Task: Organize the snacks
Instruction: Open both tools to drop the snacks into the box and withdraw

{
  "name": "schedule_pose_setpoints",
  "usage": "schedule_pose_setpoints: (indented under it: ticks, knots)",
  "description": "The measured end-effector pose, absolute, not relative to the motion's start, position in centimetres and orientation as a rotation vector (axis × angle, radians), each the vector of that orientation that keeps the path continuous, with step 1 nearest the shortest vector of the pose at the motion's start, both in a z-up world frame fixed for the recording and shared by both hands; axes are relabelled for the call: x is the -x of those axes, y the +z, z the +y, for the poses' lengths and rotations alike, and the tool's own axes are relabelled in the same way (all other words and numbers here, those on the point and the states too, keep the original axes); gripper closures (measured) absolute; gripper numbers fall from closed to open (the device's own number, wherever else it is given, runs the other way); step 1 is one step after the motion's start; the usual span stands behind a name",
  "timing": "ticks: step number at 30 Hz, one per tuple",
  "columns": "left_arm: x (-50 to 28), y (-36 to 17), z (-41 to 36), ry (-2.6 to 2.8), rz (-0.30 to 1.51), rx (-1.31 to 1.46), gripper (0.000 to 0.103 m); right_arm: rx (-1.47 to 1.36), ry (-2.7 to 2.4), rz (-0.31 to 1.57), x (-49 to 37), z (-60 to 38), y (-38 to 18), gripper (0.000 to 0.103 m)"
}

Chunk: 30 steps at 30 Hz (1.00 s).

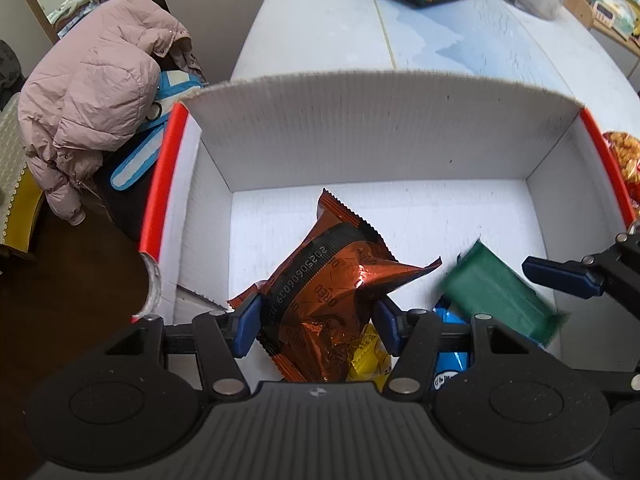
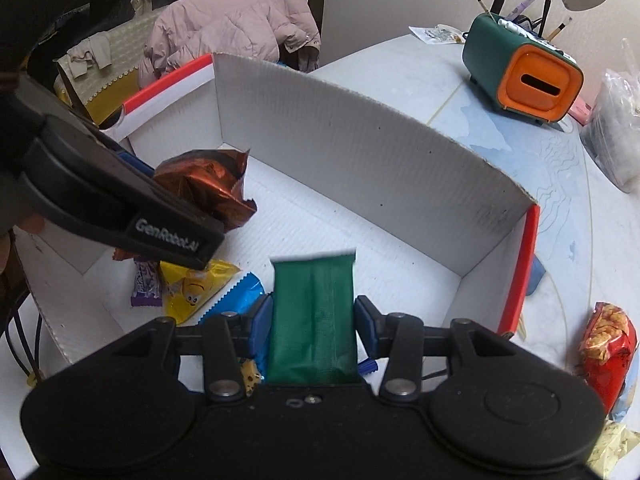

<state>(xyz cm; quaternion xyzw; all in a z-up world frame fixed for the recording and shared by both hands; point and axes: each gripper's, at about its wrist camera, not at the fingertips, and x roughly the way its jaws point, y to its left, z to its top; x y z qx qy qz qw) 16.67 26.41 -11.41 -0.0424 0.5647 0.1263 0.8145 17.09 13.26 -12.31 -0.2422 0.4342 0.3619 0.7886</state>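
Note:
A white cardboard box with red edges stands on the table; it also shows in the right wrist view. My left gripper is shut on an orange-brown Oreo packet and holds it over the box floor; the packet shows in the right wrist view. My right gripper has a green packet between its pads above the box; the green packet looks blurred in the left wrist view. A yellow packet, a blue packet and a purple packet lie in the box.
A red snack bag lies on the table right of the box. A green and orange holder and a clear plastic bag stand further back. A chair with a pink jacket is left of the table.

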Motion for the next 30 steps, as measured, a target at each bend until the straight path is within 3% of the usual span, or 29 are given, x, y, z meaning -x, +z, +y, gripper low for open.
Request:
schedule_pose_setpoints:
  ticks: [13, 25, 30]
  knots:
    - [-16.0, -11.4, 26.7, 0.243, 1.19, 0.107, 0.043, 0.484, 0.784, 0.93, -16.9, 12.3, -11.8, 0.053]
    - [-13.2, -7.9, 24.7, 0.205, 1.076, 0.088, 0.04, 0.375, 0.797, 0.884, -15.9, 9.8, -8.6, 0.04]
    - [-11.9, -6.0, 23.6, 0.179, 1.023, 0.106, 0.04, 0.324, 0.802, 0.858, -15.4, 8.0, -7.1, 0.039]
